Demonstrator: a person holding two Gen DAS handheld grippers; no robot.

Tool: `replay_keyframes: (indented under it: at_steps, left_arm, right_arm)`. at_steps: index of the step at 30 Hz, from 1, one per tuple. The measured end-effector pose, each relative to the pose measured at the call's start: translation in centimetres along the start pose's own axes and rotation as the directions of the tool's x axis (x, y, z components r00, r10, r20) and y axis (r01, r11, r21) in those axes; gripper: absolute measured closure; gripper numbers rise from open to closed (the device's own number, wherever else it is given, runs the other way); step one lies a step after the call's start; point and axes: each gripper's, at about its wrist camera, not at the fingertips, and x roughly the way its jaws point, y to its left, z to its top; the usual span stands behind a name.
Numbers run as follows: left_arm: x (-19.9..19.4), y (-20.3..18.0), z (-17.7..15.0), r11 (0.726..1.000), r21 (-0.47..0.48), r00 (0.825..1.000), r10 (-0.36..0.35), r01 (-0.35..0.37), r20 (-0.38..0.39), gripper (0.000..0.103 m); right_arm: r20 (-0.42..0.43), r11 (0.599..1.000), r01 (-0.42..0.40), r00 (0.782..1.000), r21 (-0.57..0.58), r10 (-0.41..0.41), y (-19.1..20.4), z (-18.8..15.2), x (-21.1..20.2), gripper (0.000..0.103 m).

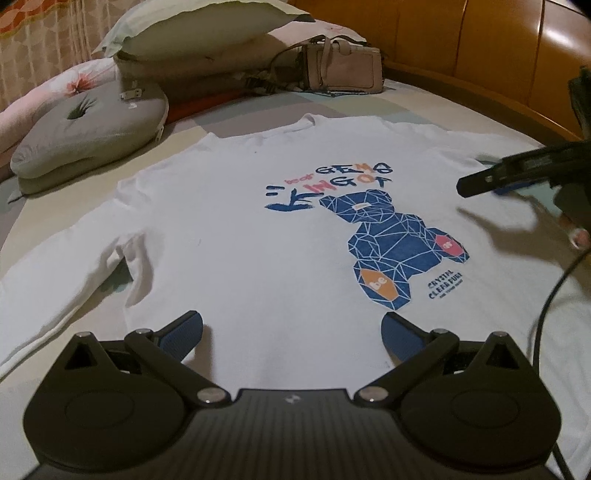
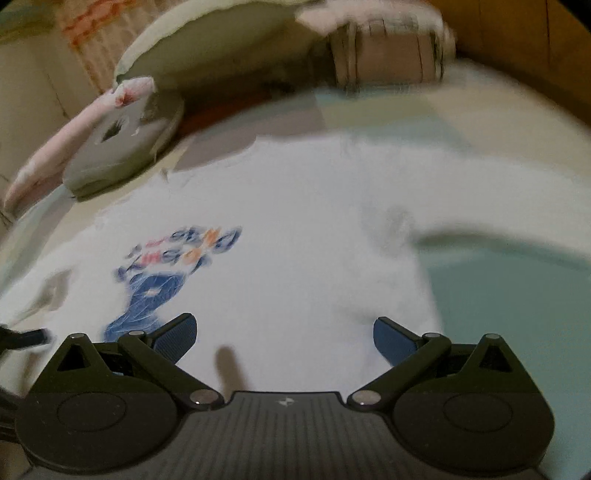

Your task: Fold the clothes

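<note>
A white long-sleeved shirt [image 1: 258, 240] lies face up and spread flat on the bed, printed with a blue geometric bear [image 1: 391, 240] and coloured lettering. My left gripper [image 1: 291, 326] hovers open over the hem with nothing between its blue pads. One sleeve [image 1: 55, 266] stretches out to the left. Over the shirt's right side, one black finger of the right gripper [image 1: 480, 181] reaches in. The right wrist view is motion-blurred: my right gripper [image 2: 284, 326] is open and empty above the shirt [image 2: 295, 221], with the other sleeve [image 2: 480, 192] curving off to the right.
Beyond the collar lie a grey cushion [image 1: 88, 136], a pink floral bolster [image 1: 55, 88], a large pillow [image 1: 192, 33] and a beige handbag [image 1: 343, 68]. A wooden headboard [image 1: 480, 55] curves around the far right. A black cable [image 1: 546, 306] trails on the right.
</note>
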Motion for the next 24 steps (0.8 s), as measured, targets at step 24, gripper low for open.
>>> replay_keyframes:
  at_steps: [24]
  left_arm:
    - [-0.9,-0.9,0.2,1.0,0.024,1.0,0.008,-0.009,0.024,0.001]
  right_arm:
    - [-0.126,0.993,0.08,0.988,-0.084,-0.09,3.7,-8.3,-7.7,0.0]
